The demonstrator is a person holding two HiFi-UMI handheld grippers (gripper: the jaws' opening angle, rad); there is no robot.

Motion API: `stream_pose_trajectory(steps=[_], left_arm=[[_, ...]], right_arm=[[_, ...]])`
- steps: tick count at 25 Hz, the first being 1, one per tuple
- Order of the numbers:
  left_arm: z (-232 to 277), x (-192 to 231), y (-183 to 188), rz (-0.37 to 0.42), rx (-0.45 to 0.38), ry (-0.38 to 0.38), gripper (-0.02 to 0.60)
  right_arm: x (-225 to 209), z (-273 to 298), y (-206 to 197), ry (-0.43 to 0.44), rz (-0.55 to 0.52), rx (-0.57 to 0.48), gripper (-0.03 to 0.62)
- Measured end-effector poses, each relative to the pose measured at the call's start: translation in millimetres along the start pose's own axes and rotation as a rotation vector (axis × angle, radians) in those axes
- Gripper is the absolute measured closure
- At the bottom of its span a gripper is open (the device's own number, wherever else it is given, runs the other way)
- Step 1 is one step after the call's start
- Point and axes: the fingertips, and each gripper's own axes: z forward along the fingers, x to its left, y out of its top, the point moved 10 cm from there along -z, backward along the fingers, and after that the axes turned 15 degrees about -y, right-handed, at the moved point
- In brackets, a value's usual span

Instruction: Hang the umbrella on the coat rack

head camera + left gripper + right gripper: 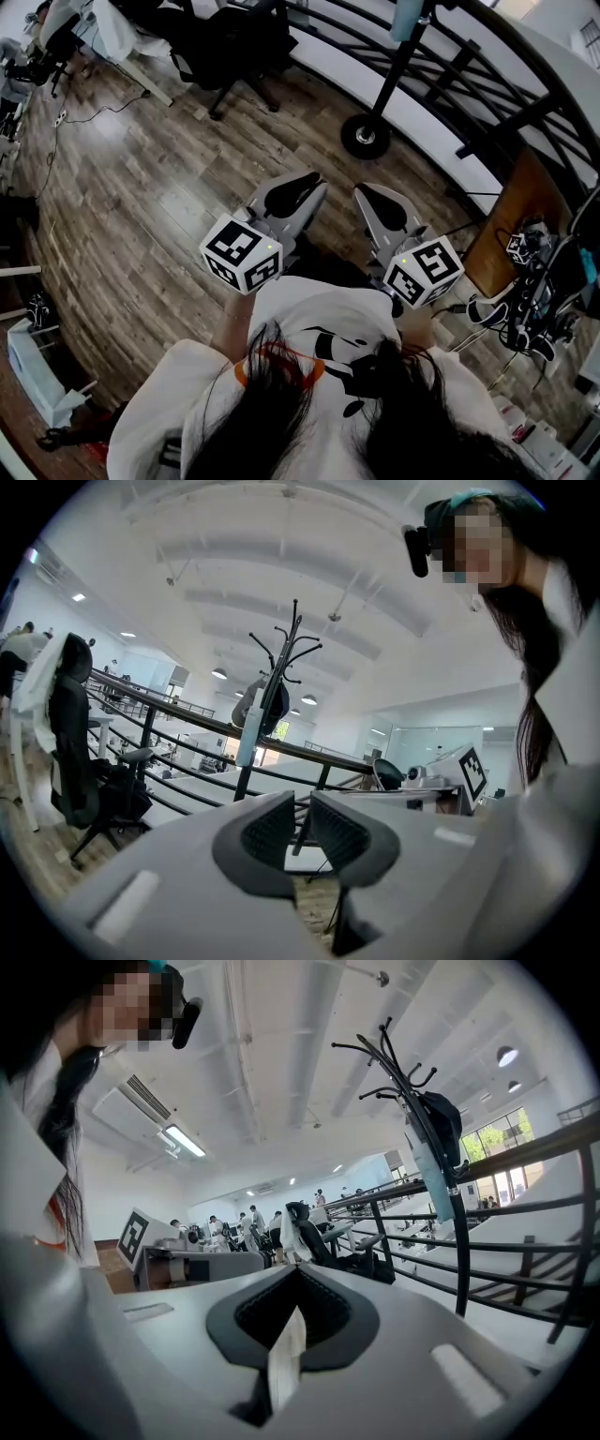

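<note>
The black coat rack (284,663) stands by the railing, its pole (394,70) rising from a round base (366,137). A folded light-blue umbrella (247,735) hangs down along the pole from the rack; it also shows as a light-blue umbrella (432,1177) and at the head view's top edge (410,19). A black item (442,1117) hangs above it. Both grippers are held near the person's chest, well short of the rack. My left gripper (302,832) is open by a narrow gap, holding nothing. My right gripper (298,1283) is shut with nothing in it.
A black railing (487,66) runs behind the rack. Black office chairs (225,47) stand at the left on the wooden floor (141,187). A desk with cables and gear (530,272) is at the right. A white bag (37,370) sits at the lower left.
</note>
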Motion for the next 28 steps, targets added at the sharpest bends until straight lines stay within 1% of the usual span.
stream_pose_trajectory(steps=[10, 28], left_arm=[[12, -13, -4, 0.01, 0.011, -0.008, 0.542], [8, -13, -7, 0.005, 0.011, 0.013, 0.542]], right_arm=[[-5, -12, -2, 0.025, -0.015, -0.003, 0.586], [-3, -8, -4, 0.049, -0.033, 0.016, 0.585]])
